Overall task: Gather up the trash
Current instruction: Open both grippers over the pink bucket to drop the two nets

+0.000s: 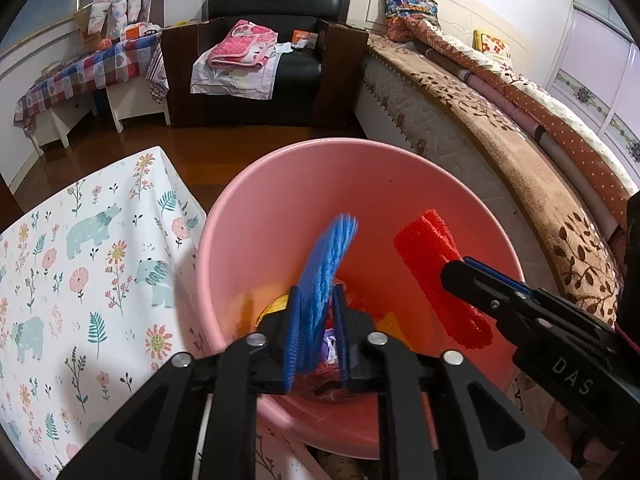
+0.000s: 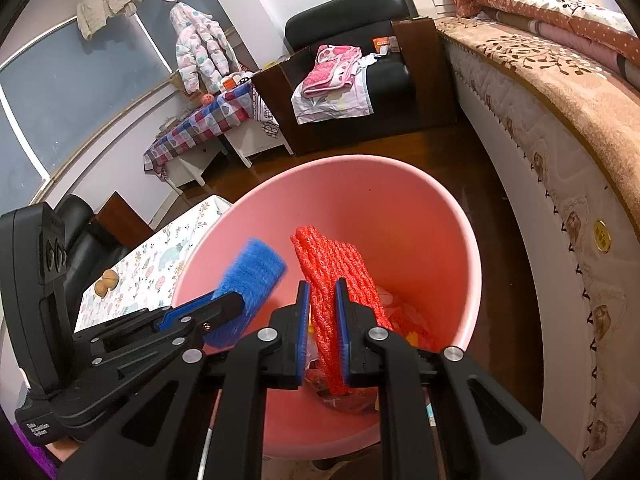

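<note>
A pink bin (image 1: 320, 145) (image 2: 360, 160) stands below both grippers, with yellow, red and purple scraps (image 2: 408, 322) at its bottom. Over its mouth my left gripper (image 1: 316, 292) (image 2: 236, 304) has a blurred blue foam net (image 1: 328, 256) (image 2: 256, 272) between its jaws. A gap shows beside the right pad, so the net sits loose and the gripper is open. My right gripper (image 2: 322, 284) (image 1: 456, 268) is shut on a red foam net (image 2: 332, 264) (image 1: 432, 256), which sticks up above the bin's inside.
A table with a floral bear cloth (image 1: 80, 260) touches the bin's left side; a small brown round thing (image 2: 107, 280) lies on it. A bed (image 1: 480, 140) runs along the right. A black armchair (image 1: 276, 0) with folded cloths stands beyond the wooden floor.
</note>
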The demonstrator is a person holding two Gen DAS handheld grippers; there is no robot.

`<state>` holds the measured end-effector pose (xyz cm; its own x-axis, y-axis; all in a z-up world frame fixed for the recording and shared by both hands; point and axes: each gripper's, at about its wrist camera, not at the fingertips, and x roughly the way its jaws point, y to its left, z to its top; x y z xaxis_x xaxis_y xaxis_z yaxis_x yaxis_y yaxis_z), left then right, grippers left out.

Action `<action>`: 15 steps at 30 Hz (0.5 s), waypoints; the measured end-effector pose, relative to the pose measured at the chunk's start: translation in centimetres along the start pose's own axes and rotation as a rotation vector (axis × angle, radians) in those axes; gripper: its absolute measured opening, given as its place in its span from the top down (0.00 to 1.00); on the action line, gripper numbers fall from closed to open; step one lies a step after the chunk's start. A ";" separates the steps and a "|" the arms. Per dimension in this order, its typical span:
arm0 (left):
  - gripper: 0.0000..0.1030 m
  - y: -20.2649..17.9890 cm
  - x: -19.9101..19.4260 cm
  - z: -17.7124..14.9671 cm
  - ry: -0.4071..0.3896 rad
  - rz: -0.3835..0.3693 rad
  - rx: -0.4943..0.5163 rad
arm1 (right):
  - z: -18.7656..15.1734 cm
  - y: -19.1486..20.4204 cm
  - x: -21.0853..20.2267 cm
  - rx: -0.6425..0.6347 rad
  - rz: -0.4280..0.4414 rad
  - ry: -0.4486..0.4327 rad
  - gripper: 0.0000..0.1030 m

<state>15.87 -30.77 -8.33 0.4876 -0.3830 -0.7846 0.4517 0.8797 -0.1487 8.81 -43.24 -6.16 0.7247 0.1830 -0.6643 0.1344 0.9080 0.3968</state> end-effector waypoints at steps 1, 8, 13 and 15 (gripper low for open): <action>0.78 0.0 -0.1 0.0 -0.004 -0.002 0.001 | 0.0 0.0 0.0 0.001 0.000 0.000 0.87; 0.60 0.1 -0.7 0.0 -0.021 -0.013 -0.005 | 0.1 -0.1 -0.2 0.000 -0.012 -0.004 0.87; 0.58 0.3 -1.2 0.0 -0.032 -0.021 -0.003 | 0.2 -0.2 -0.1 0.009 -0.012 0.004 0.70; 0.58 0.4 -1.6 -0.1 -0.039 -0.025 -0.002 | 0.2 -0.1 -0.2 0.006 -0.011 0.005 0.69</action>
<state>15.22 -29.80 -7.21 0.5047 -0.4155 -0.7567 0.4626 0.8702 -0.1693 8.78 -43.47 -5.96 0.7196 0.1751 -0.6719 0.1463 0.9077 0.3932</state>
